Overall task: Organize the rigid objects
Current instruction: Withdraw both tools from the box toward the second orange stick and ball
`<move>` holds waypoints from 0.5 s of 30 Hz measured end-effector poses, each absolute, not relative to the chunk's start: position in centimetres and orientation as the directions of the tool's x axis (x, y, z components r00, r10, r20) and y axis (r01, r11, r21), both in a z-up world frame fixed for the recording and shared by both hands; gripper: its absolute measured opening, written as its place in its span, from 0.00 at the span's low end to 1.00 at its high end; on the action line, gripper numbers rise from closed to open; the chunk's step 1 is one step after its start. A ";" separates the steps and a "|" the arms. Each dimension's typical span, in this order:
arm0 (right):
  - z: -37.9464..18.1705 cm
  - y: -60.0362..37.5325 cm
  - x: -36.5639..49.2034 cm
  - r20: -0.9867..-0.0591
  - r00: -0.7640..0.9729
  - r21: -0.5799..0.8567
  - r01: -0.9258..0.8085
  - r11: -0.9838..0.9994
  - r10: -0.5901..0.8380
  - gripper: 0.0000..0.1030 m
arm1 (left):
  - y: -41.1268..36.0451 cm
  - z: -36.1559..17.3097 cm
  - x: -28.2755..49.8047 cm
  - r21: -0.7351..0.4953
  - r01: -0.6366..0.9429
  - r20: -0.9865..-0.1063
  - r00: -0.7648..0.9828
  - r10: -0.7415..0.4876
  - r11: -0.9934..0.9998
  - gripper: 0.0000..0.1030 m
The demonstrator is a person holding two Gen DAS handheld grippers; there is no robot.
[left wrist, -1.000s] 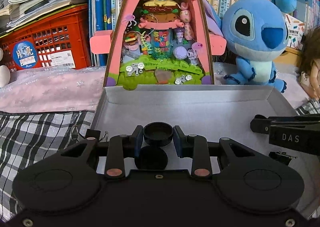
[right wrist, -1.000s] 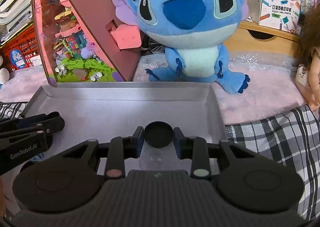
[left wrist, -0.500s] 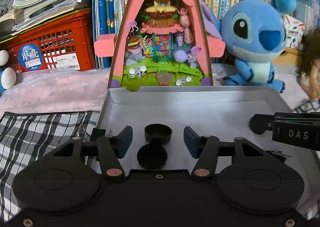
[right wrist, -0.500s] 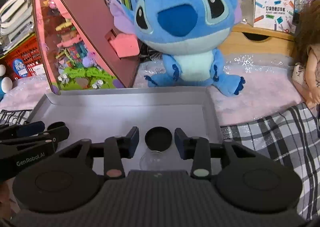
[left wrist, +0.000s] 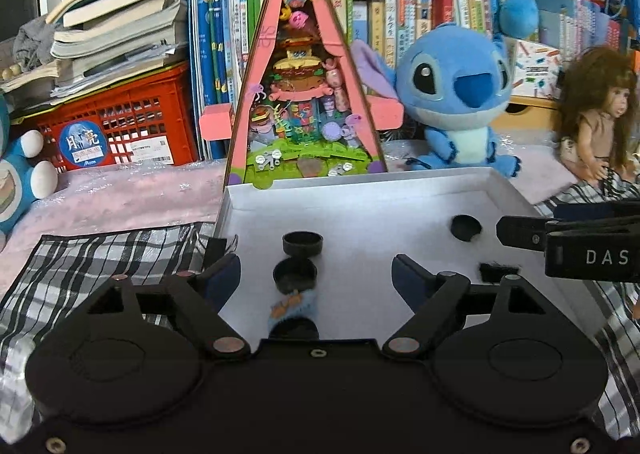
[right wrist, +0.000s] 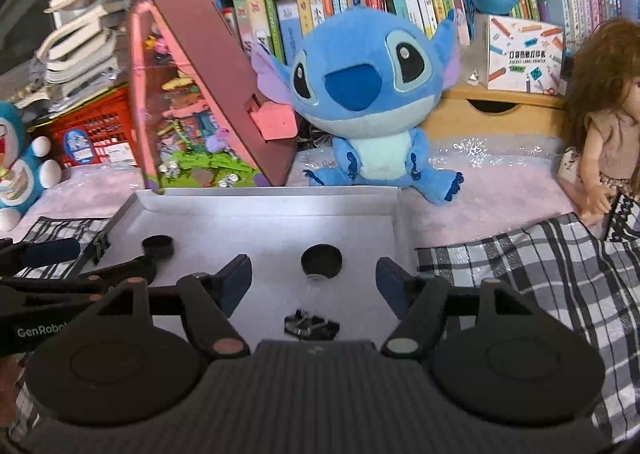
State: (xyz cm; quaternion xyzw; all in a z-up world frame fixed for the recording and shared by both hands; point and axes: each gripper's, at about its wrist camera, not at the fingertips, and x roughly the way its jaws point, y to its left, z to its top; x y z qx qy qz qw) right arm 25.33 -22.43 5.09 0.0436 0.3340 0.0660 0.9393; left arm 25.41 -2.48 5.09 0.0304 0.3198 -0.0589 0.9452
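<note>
Both grippers, left point(left wrist: 316, 274) and right point(right wrist: 314, 280), have just opened, dropping their black caps point(left wrist: 302, 243) in the tray point(left wrist: 360, 196); back straight out, don't nudge them.

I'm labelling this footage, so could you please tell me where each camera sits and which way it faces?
Left wrist: on the left gripper, looking forward and down into the white tray; its open fingers and the right gripper's side show.
Right wrist: on the right gripper, facing the same tray; its open fingers and the left gripper at left show.
Shared: tray, black caps, blue plush, pink triangular toy house.
</note>
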 end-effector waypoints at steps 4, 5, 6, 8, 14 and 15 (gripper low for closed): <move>5.8 -22.4 23.1 -0.599 0.783 0.102 -0.133 0.986 0.167 0.82 | -2.5 5.6 22.9 0.010 0.155 -0.590 0.799 -0.119 0.988 0.81; 5.9 -22.4 22.6 -0.594 0.786 0.100 -0.141 0.985 0.172 0.82 | -2.5 5.6 22.2 0.006 0.161 -0.586 0.801 -0.127 0.987 0.82; 6.0 -22.4 22.0 -0.590 0.788 0.098 -0.146 0.984 0.176 0.83 | -2.5 5.7 21.5 0.006 0.169 -0.583 0.801 -0.134 0.986 0.82; 6.2 -22.6 21.0 -0.582 0.792 0.098 -0.156 0.983 0.184 0.83 | -2.6 5.8 20.0 0.011 0.184 -0.575 0.805 -0.145 0.983 0.82; 6.3 -22.8 17.3 -0.554 0.805 0.087 -0.196 0.977 0.211 0.85 | -2.6 5.4 16.0 -0.025 0.215 -0.572 0.798 -0.191 0.976 0.83; 6.3 -22.8 16.7 -0.552 0.805 0.086 -0.203 0.976 0.216 0.85 | -2.5 5.2 15.3 -0.034 0.222 -0.575 0.793 -0.200 0.975 0.83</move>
